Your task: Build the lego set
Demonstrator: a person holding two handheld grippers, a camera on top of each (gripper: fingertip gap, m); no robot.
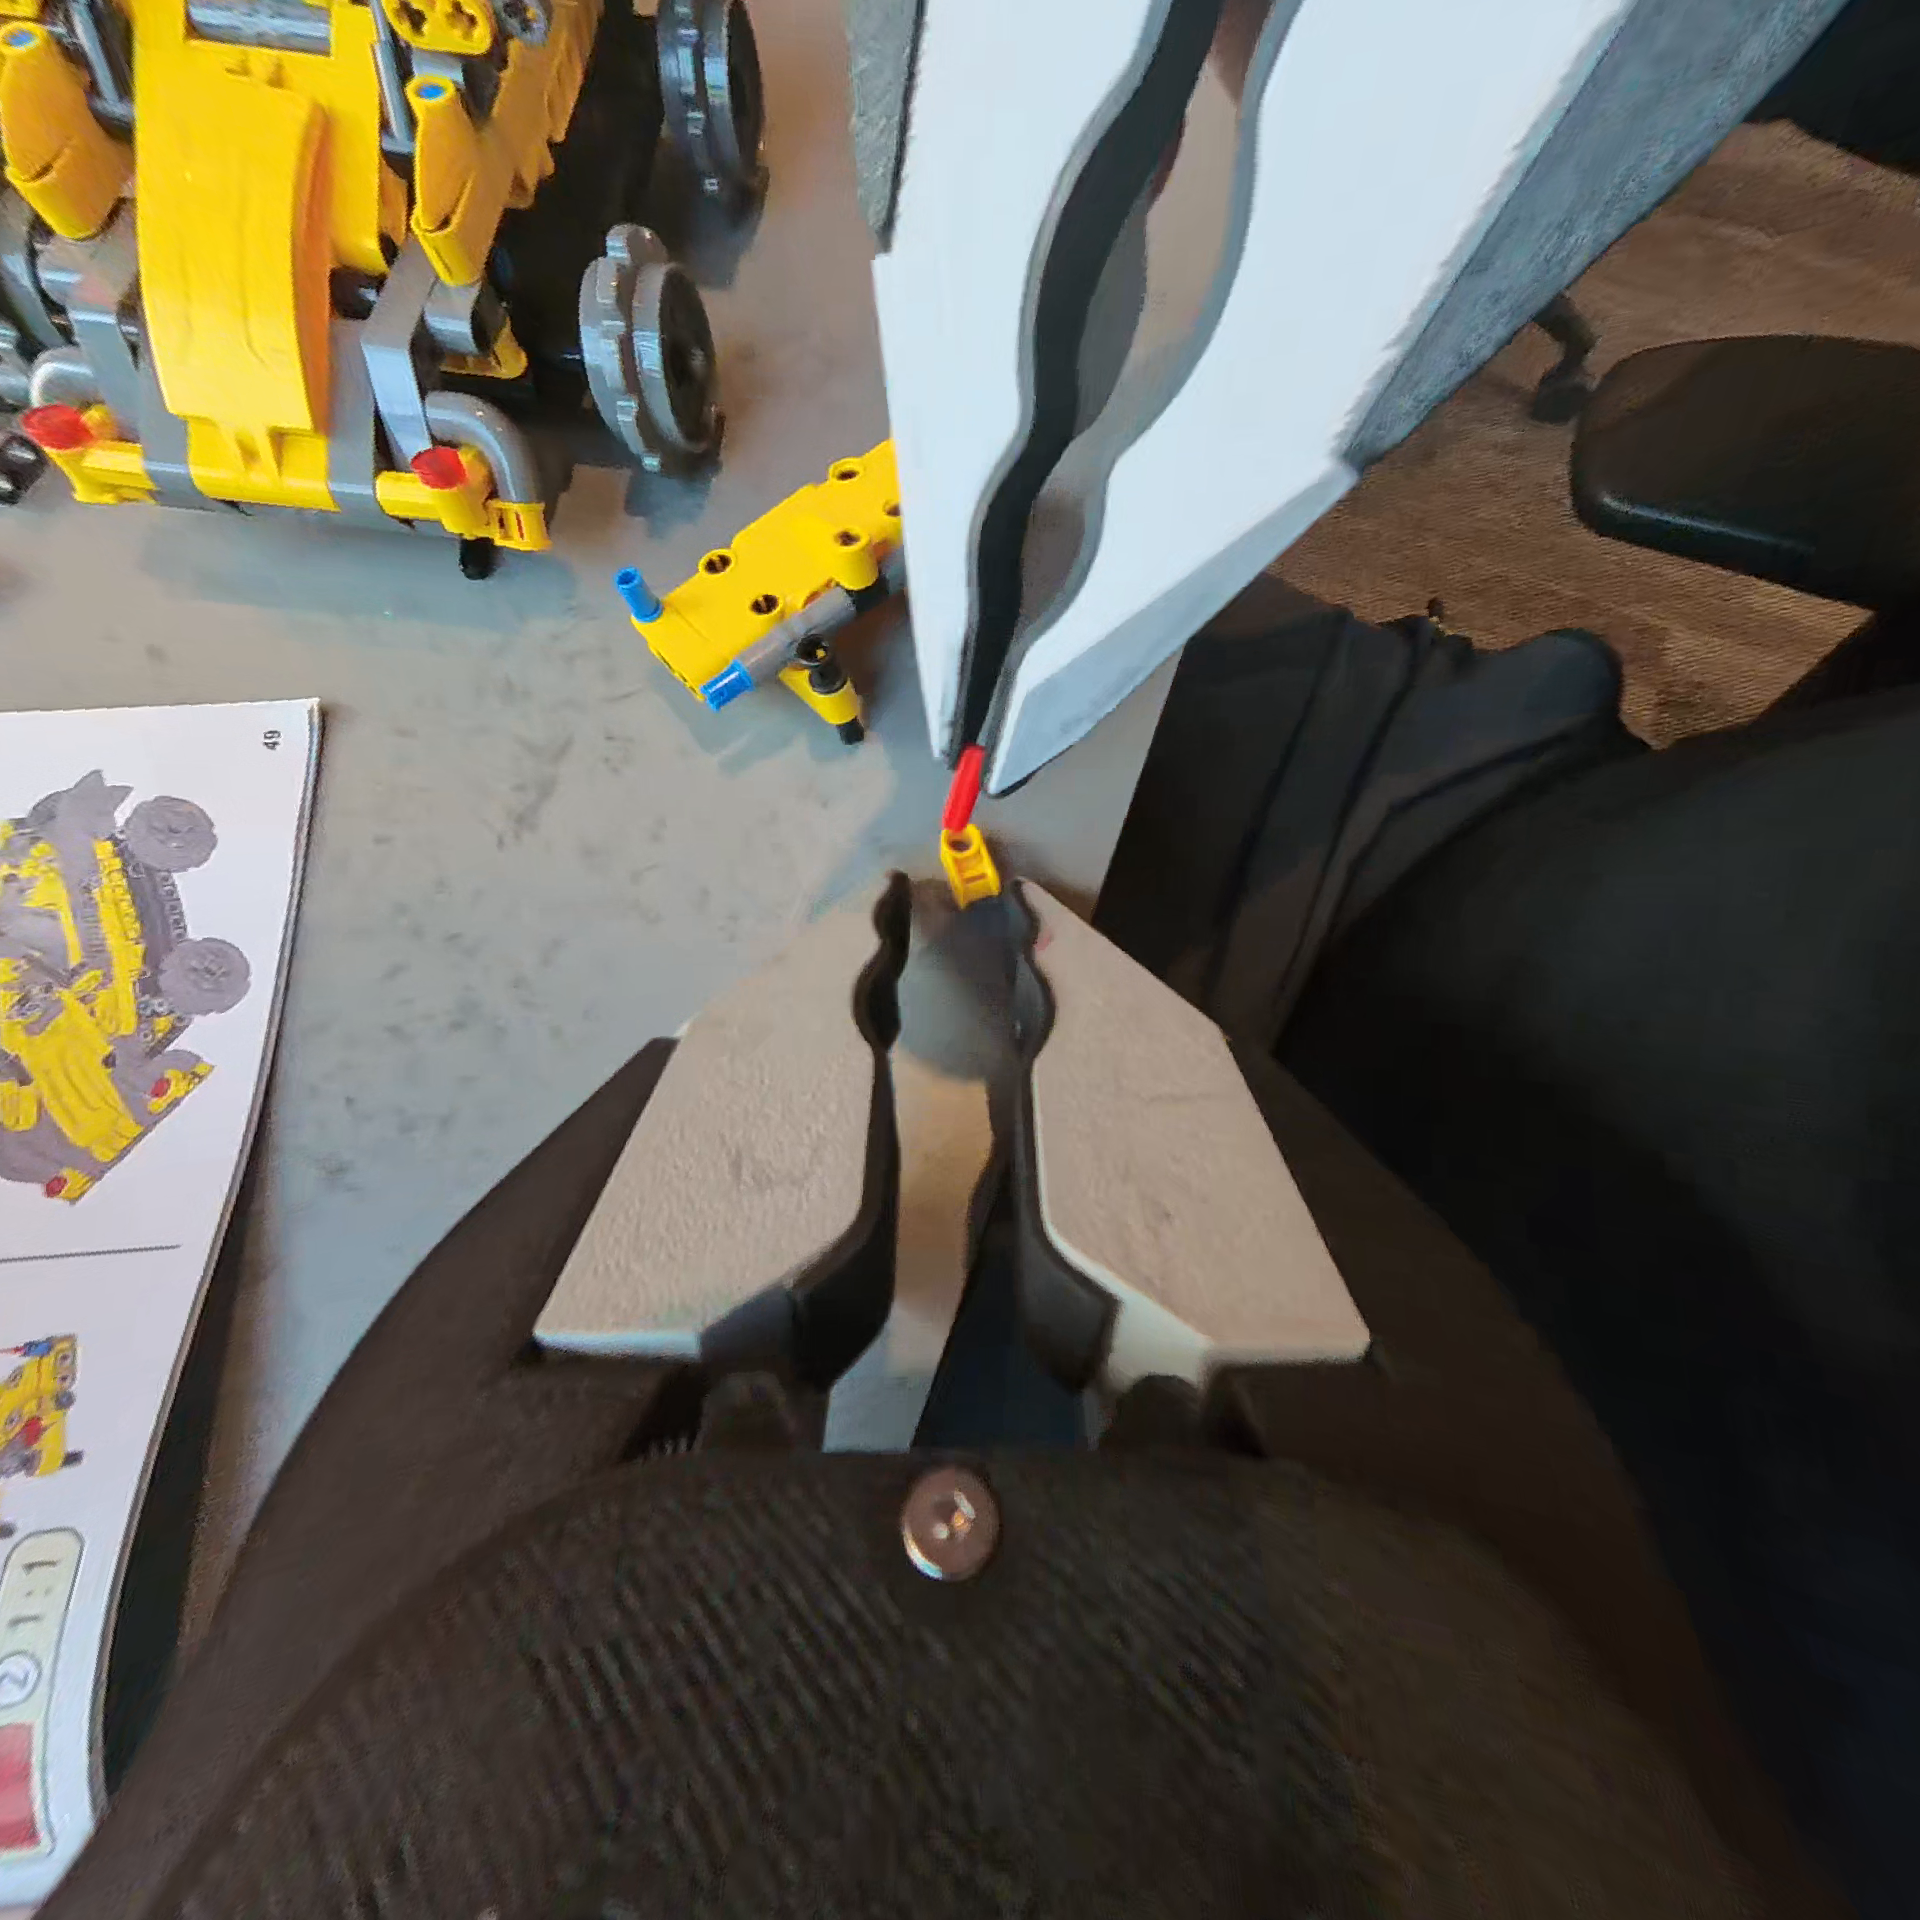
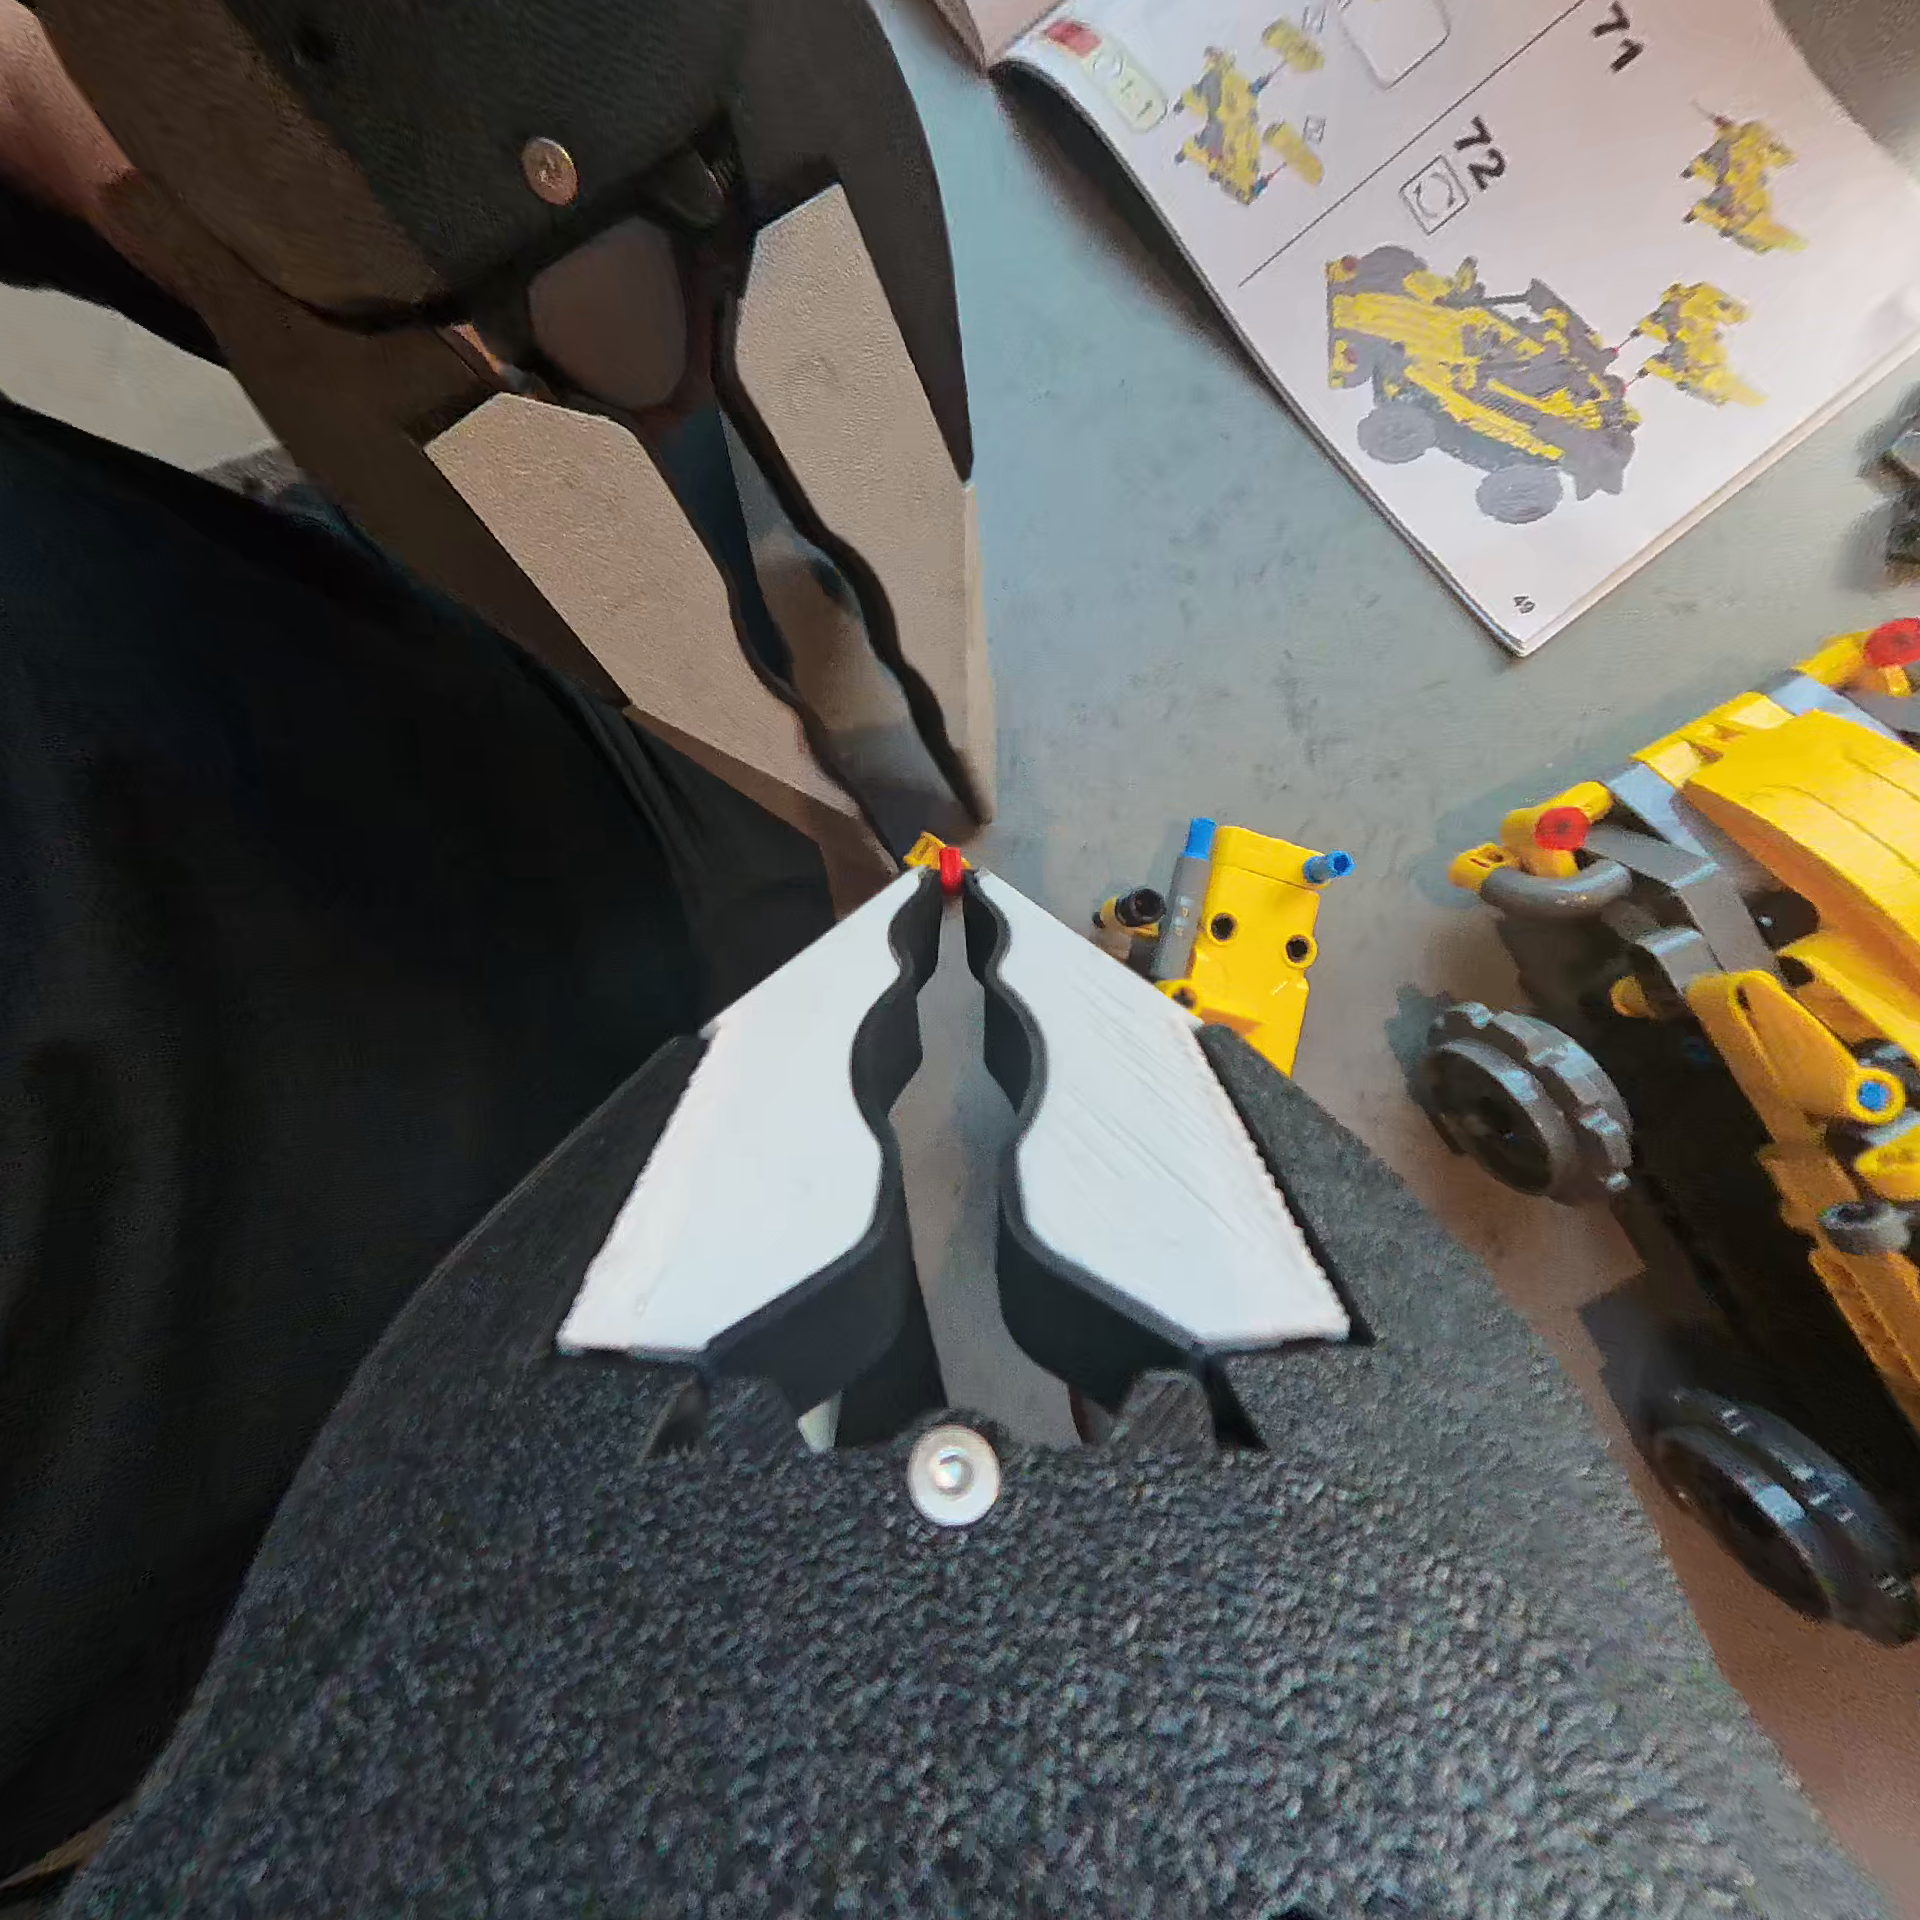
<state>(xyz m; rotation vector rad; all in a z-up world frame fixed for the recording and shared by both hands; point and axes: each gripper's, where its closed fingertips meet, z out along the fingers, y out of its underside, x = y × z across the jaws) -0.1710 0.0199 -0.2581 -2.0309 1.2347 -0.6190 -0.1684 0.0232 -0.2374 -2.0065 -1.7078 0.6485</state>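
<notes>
Grey, scuffed worktop (image 1: 499,831); brown carpet (image 1: 1662,499) beyond its edge w/ a black chair (image 1: 1756,457). Warm light from the side.

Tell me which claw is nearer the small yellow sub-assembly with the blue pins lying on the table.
Right. The right claw, shut on a red pin, has its finger right beside the yellow sub-assembly. The left claw, holding a small yellow connector, sits a little farther off.
</notes>
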